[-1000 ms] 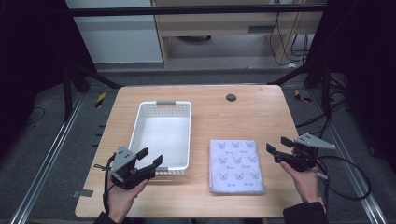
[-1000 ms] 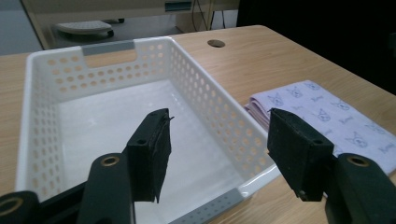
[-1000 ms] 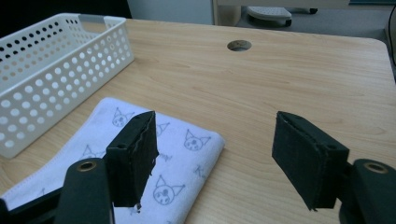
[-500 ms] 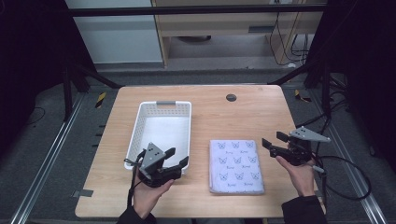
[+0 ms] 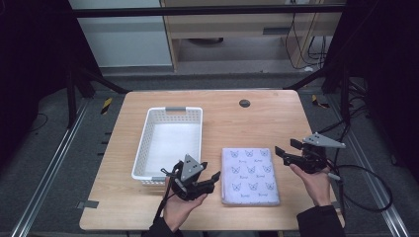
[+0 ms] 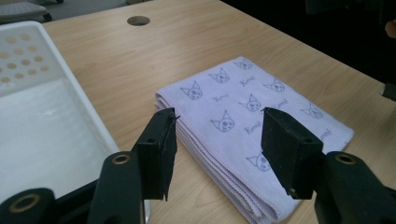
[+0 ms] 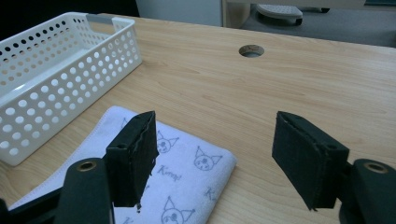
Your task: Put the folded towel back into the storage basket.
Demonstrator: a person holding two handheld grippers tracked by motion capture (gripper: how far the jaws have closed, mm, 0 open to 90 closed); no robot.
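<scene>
The light falls from above and makes the wooden table (image 5: 257,128) bright, while the room around it is very dark. The high view looks soft and a bit grainy. Close to my cameras, my black jaws look a little fuzzy, and the folded towel (image 6: 252,121) looks sharper

Wooden table (image 5: 267,123) with a round hole (image 5: 244,103) near its far edge. White perforated basket (image 5: 148,143) left of centre; folded lilac printed towel (image 5: 248,175) near the front edge.
</scene>
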